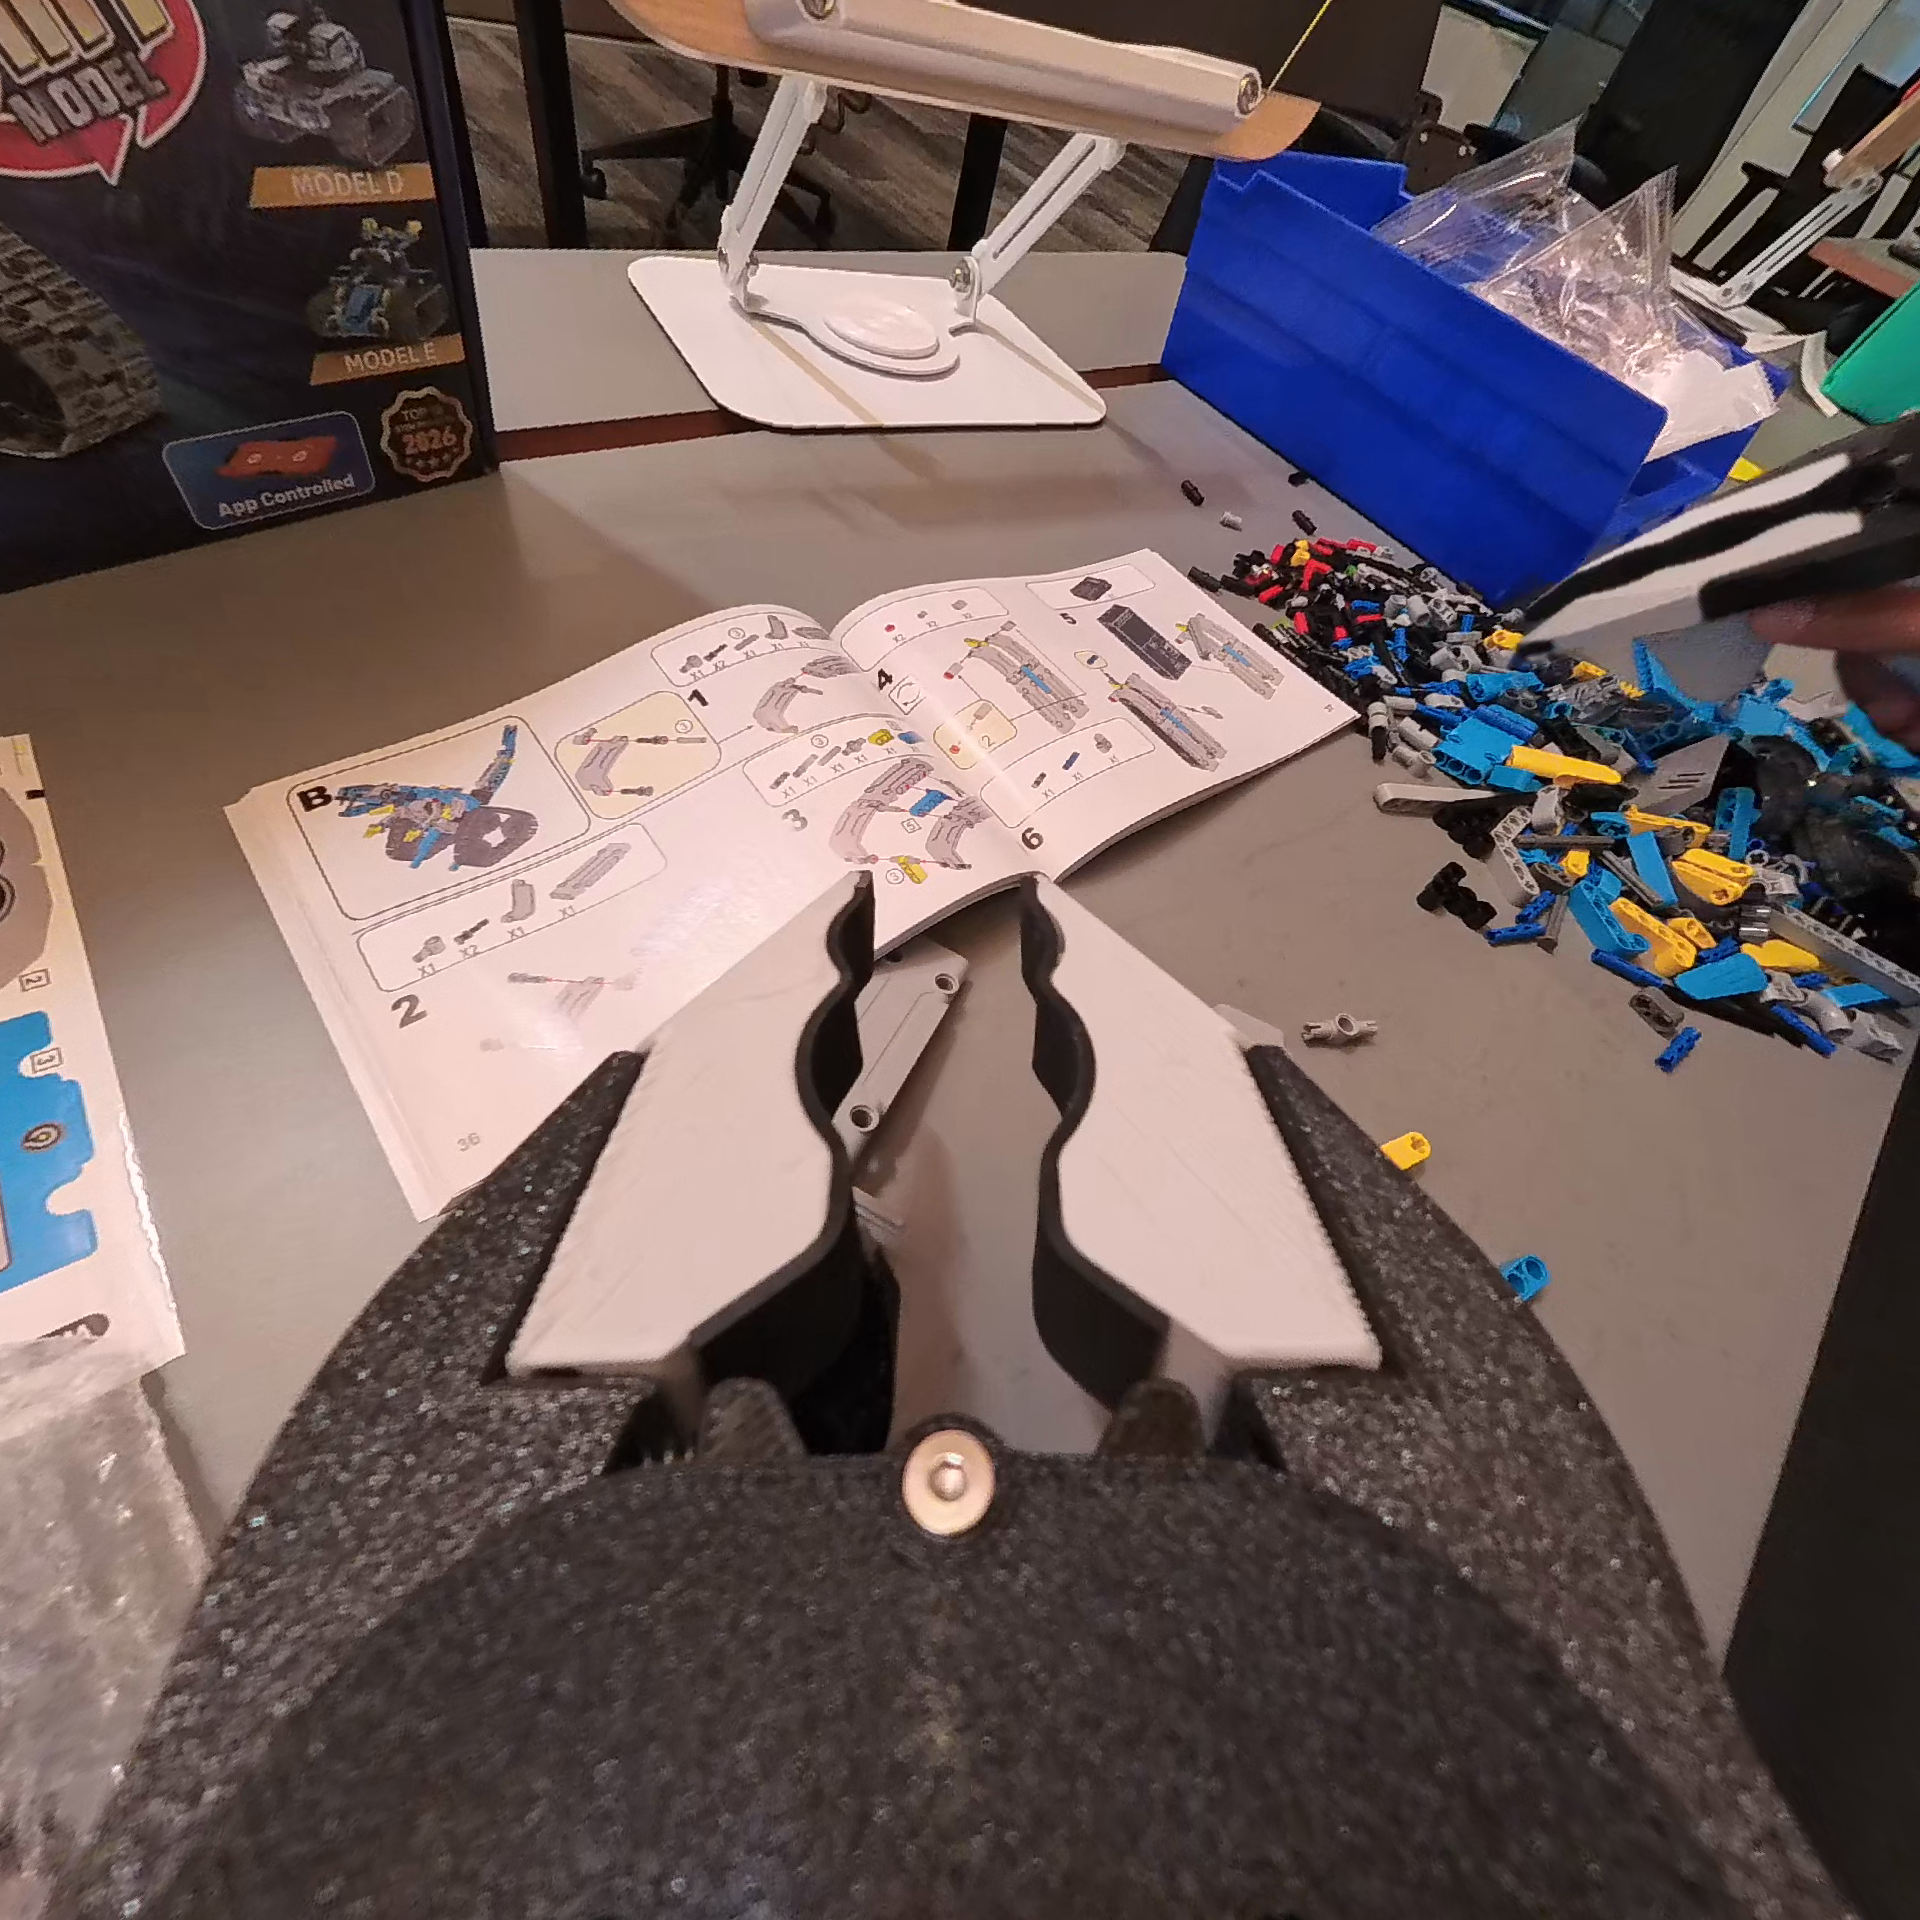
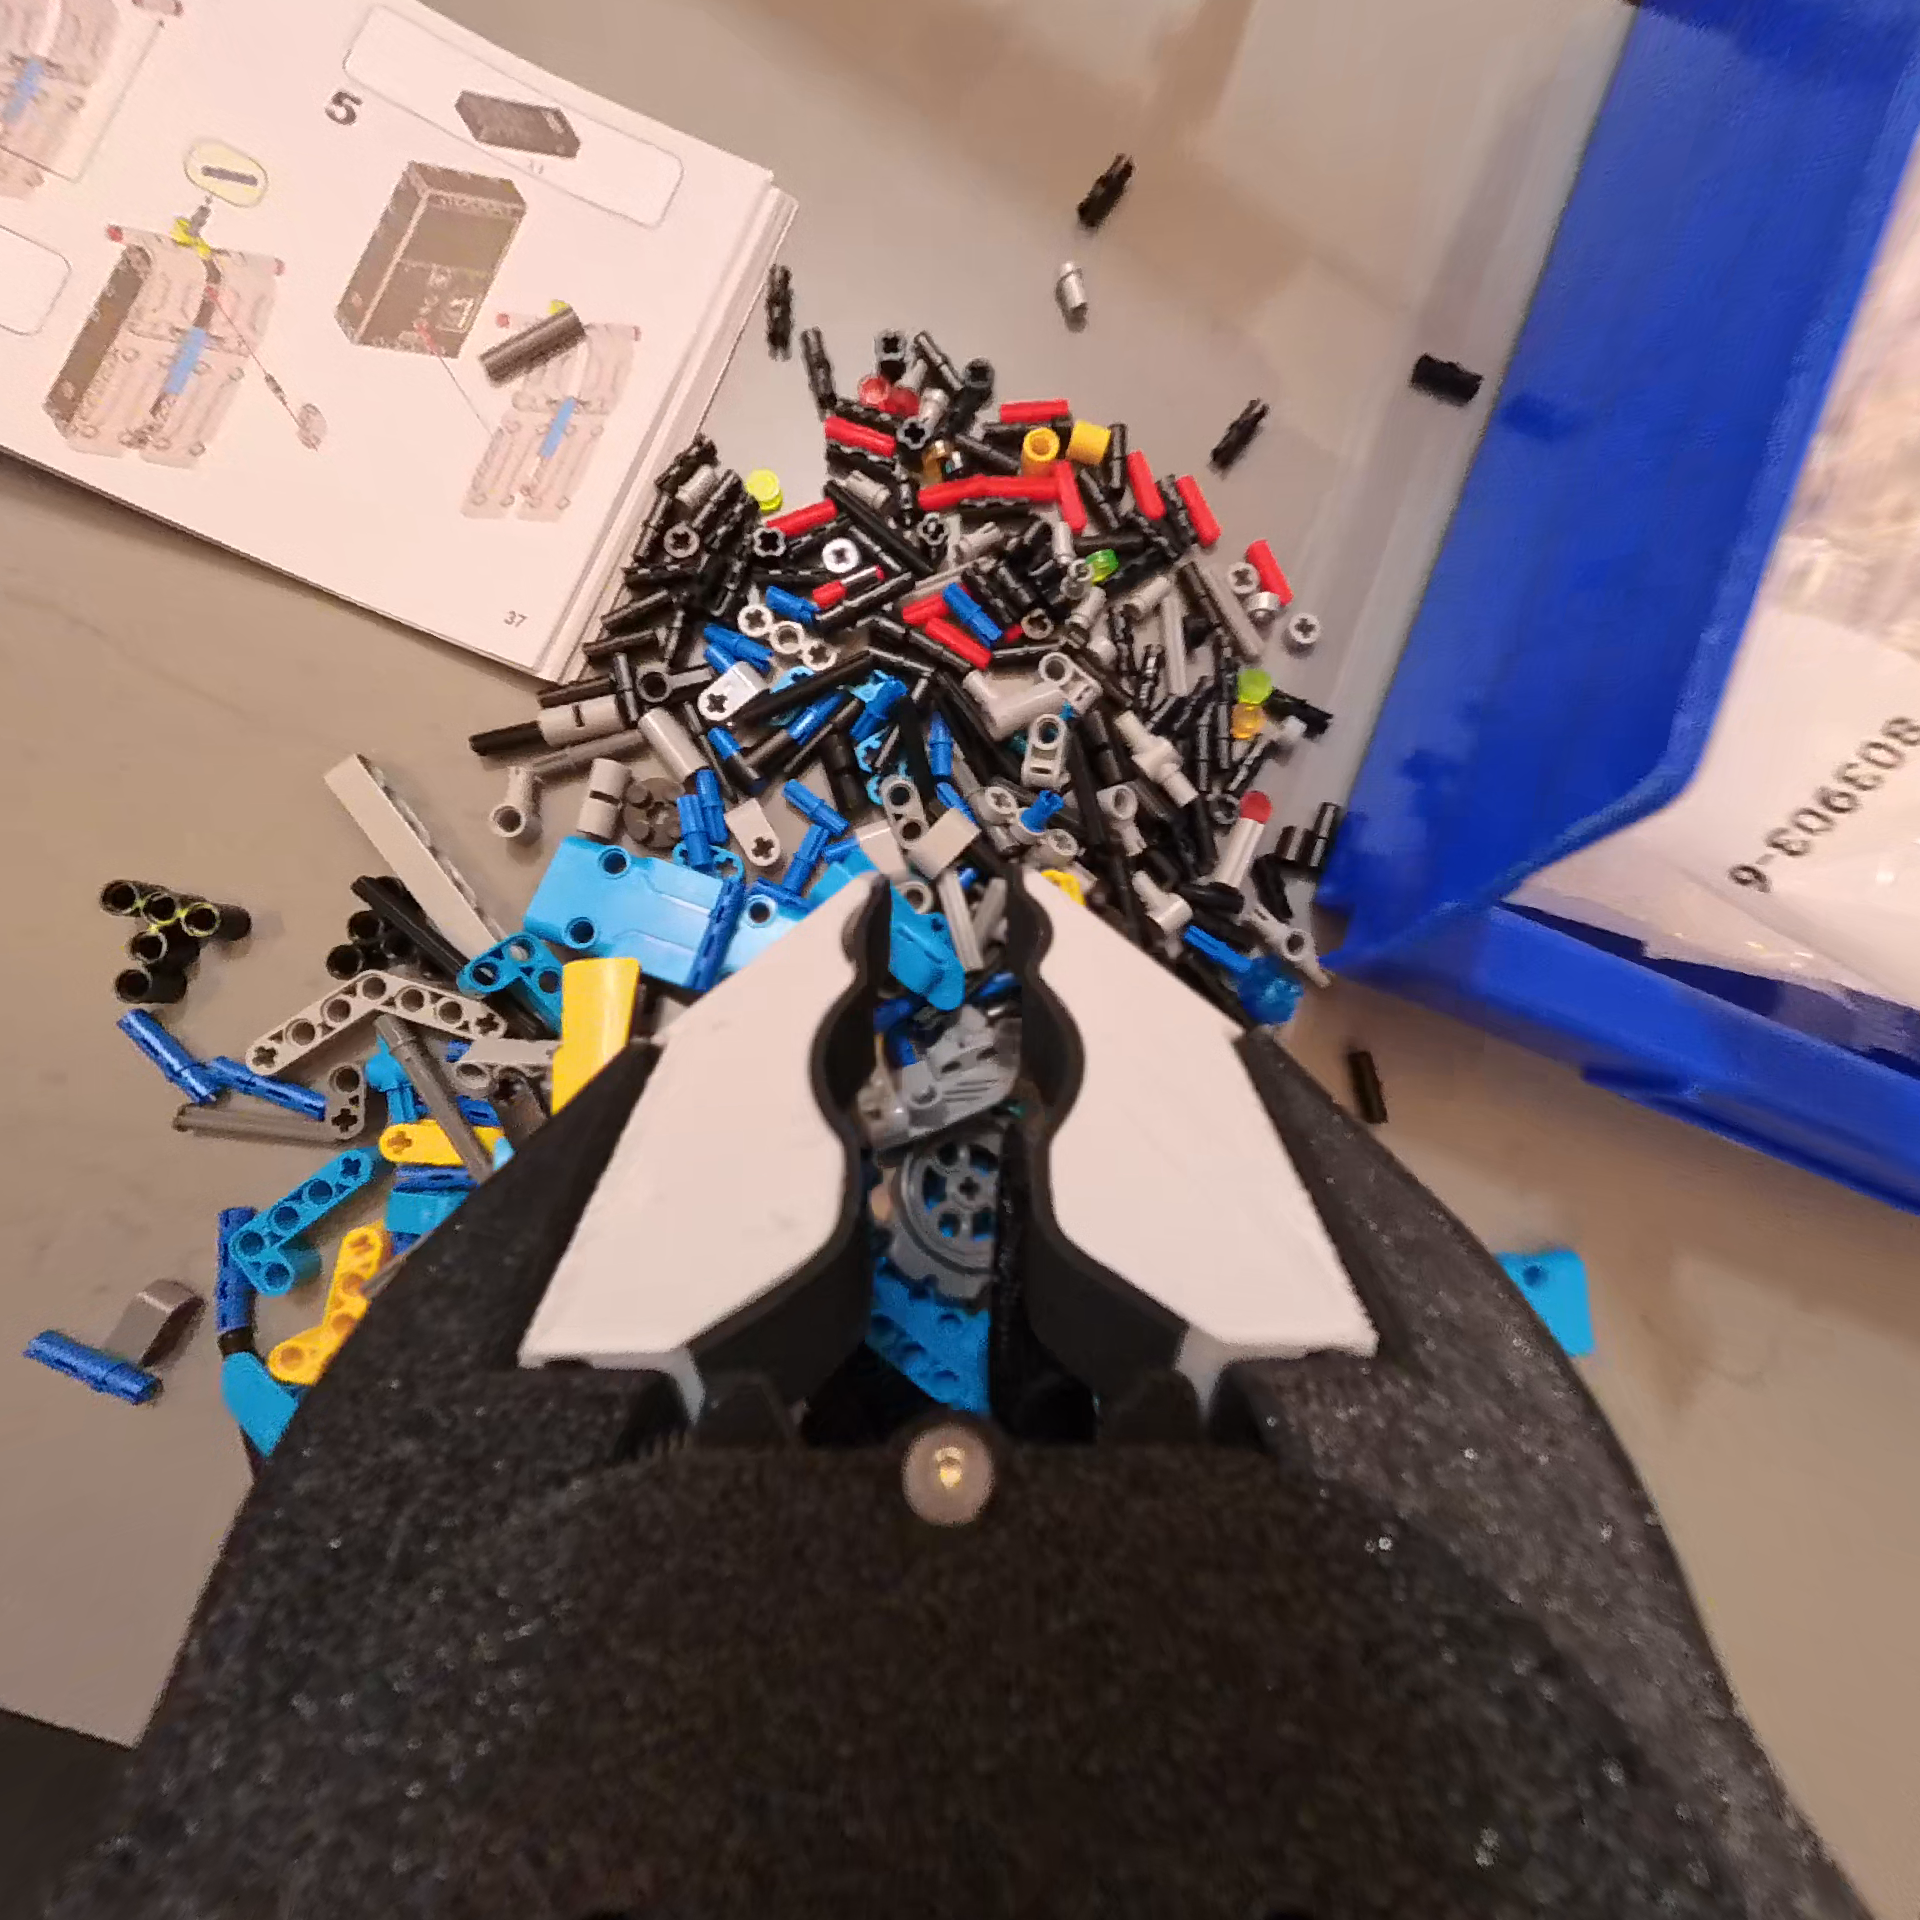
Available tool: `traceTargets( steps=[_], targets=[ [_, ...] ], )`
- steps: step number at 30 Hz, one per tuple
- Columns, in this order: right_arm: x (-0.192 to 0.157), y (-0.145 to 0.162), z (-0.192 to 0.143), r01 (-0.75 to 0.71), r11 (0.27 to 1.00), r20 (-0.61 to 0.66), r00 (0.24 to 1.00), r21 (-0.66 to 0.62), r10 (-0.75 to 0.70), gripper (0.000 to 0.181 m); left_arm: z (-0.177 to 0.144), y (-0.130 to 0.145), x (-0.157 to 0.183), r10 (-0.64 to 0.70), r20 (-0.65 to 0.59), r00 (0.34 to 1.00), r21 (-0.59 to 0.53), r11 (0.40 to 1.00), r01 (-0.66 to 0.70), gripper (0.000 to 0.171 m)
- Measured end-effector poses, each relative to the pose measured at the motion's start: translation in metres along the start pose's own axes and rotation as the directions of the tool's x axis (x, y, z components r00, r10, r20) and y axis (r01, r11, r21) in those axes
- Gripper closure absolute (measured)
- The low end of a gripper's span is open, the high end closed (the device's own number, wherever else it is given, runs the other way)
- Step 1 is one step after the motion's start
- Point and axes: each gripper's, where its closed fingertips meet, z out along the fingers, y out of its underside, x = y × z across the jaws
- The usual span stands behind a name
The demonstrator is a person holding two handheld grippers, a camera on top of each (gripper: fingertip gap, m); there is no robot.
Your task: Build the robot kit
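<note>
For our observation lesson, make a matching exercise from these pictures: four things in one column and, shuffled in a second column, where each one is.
Things:
1. booklet
2. blue bin
3. grey beam
4. pile of bricks

Places:
A. under the right gripper's fingers
B. lying open on the table's middle
C. beyond the brick pile, holding plastic bags
D. between the left gripper's fingers

Pairs: 1-B, 2-C, 3-D, 4-A

A grey bench is carrying an open instruction booklet, a heap of small building pieces beside it, a blue bin, a white stand, a dark box and a sticker sheet.
</note>
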Motion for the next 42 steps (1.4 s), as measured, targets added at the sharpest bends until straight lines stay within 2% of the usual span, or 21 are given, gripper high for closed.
traceTargets(
  steps=[4,9,14,20,25,29,32,37,40,42],
  targets=[
    [0.017,-0.002,-0.003,-0.016,1.000,-0.070,0.997,0.014,0.017,0.161,-0.001,-0.001,-0.001,-0.006,-0.001,1.000,0.003,1.000,0.006,0.145],
    [0.044,0.003,-0.001,-0.064,0.998,-0.217,0.974,0.011,0.065,0.161,-0.001,0.000,-0.002,-0.004,0.004,1.000,0.003,1.000,0.004,0.145],
    [0.037,-0.012,0.001,-0.092,0.993,-0.195,0.975,0.076,0.105,0.159,0.000,0.000,-0.001,-0.003,0.003,1.000,0.000,1.000,0.003,0.145],
    [0.015,-0.028,0.013,-0.037,0.998,-0.132,0.990,0.056,0.044,0.159,-0.002,-0.001,-0.004,-0.006,0.012,1.000,0.005,1.000,0.006,0.145],
    [0.004,-0.042,0.017,-0.073,0.995,-0.040,0.996,0.060,0.076,0.159,-0.006,-0.003,-0.014,-0.021,0.037,0.999,0.016,1.000,0.021,0.145],
    [-0.001,-0.047,0.021,-0.006,0.998,-0.012,1.000,0.056,0.007,0.157,-0.008,-0.004,-0.019,-0.036,0.043,0.998,0.024,0.999,0.035,0.145],
    [-0.002,-0.050,0.030,0.044,0.998,0.016,0.999,0.037,-0.045,0.158,-0.007,-0.004,-0.017,-0.041,0.032,0.999,0.023,0.999,0.041,0.145],
    [0.000,-0.061,0.054,0.019,0.999,0.029,0.999,0.034,-0.020,0.163,-0.005,-0.002,-0.014,-0.023,0.030,0.999,0.011,1.000,0.022,0.145],
    [0.008,-0.054,0.063,-0.004,1.000,0.014,1.000,-0.010,0.004,0.164,-0.005,-0.001,-0.014,-0.022,0.032,0.999,0.010,1.000,0.022,0.145],
    [0.011,-0.054,0.061,-0.012,1.000,0.017,1.000,0.006,0.012,0.166,-0.005,-0.002,-0.014,-0.027,0.030,0.999,0.012,1.000,0.027,0.145]
  ],
)
